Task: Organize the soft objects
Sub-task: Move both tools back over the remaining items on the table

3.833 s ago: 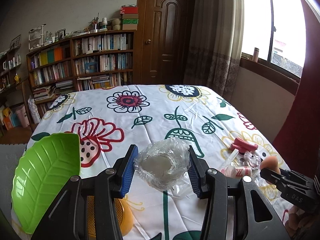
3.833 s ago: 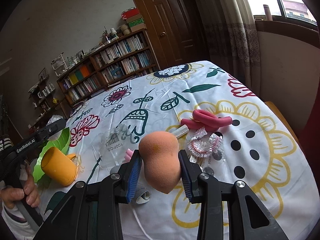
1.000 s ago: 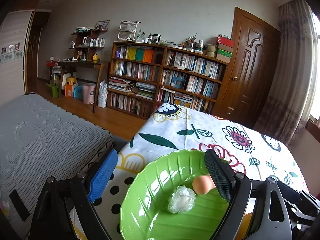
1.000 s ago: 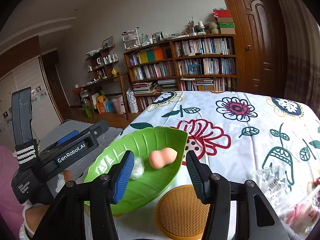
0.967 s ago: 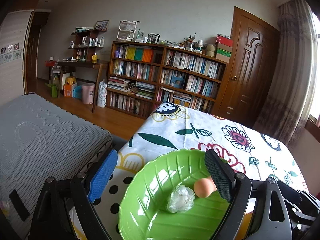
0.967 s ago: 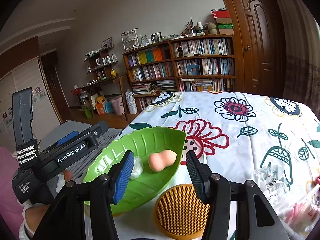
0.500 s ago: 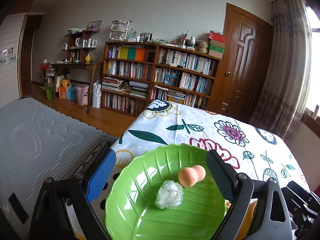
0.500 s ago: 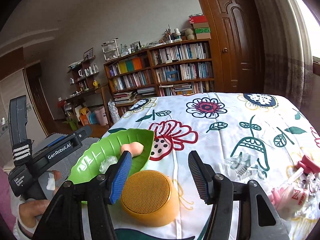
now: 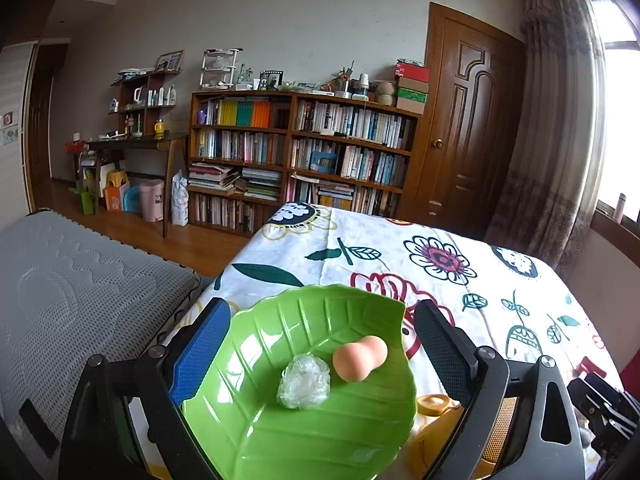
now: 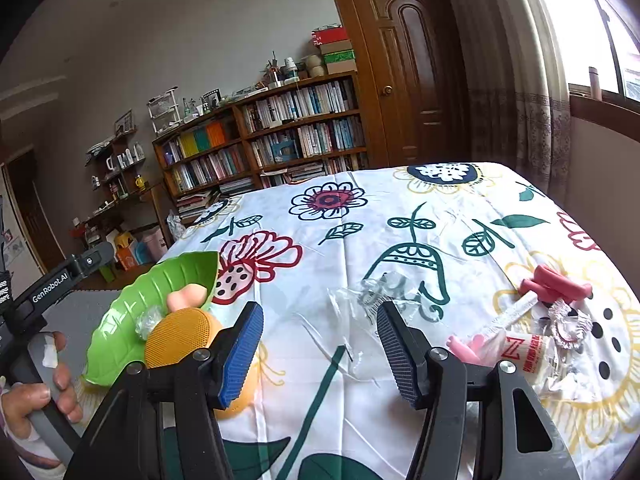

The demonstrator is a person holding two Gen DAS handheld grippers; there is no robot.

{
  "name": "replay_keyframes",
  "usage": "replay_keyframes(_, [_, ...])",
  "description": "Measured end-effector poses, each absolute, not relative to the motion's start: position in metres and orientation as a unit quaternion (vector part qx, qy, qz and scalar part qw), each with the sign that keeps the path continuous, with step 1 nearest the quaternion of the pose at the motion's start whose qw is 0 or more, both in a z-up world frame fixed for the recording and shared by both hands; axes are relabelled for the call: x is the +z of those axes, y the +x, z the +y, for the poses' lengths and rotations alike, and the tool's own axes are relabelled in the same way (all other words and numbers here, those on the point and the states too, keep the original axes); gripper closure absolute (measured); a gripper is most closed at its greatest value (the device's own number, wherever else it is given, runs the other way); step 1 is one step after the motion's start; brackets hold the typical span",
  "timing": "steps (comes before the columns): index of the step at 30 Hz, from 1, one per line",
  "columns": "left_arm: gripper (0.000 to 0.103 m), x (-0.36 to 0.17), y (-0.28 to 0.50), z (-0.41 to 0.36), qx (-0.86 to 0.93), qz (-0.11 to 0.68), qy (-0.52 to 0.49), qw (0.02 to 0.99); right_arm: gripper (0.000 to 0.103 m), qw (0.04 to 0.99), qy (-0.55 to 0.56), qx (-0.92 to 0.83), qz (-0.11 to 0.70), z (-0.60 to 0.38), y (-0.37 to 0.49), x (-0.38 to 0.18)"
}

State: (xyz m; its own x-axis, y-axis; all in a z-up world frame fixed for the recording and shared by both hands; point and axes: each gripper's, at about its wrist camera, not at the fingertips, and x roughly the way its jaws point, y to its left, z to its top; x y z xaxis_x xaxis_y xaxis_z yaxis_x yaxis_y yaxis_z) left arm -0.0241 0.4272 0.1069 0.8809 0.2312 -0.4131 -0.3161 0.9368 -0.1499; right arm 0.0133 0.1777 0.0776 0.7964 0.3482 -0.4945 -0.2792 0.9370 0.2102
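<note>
A green leaf-shaped plate (image 9: 248, 432) lies at the table's near left corner. In it rest a clear-wrapped ball (image 9: 304, 384) and a peach makeup sponge (image 9: 360, 358), side by side. My left gripper (image 9: 320, 336) hovers open over the plate, gripping nothing. In the right wrist view the plate (image 10: 128, 320) sits far left with the sponge (image 10: 188, 294) peeking out. My right gripper (image 10: 320, 332) is open and empty above the tablecloth. A pink foam roller (image 10: 556, 284), a clear plastic bag (image 10: 372, 296) and a small labelled bottle (image 10: 528, 354) lie ahead and to the right.
A yellow mesh cup (image 10: 180, 336) lies on its side beside the plate, near my right gripper's left finger. A hand (image 10: 36, 396) holds the left gripper (image 10: 60, 280) at the table's left edge. A grey mattress (image 9: 60, 300) lies left of the table. A bookshelf stands behind.
Both grippers held items 3.8 s ago; the ball and sponge now lie in the plate. The right gripper has swung right, away from the plate. The left gripper has drawn back slightly.
</note>
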Motion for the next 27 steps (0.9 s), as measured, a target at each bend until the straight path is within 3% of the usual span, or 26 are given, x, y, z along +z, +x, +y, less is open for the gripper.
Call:
replay_keyframes(24, [0.008,0.115,-0.03,0.336,0.048,0.214,-0.055,0.974,0.039,0.952,0.091,-0.001,0.292,0.058,0.002,0.045])
replay_keyframes(27, [0.008,0.115,-0.03,0.317,0.03,0.215,-0.04,0.975,0.035,0.948,0.1,-0.008,0.301,0.049,0.003,0.04])
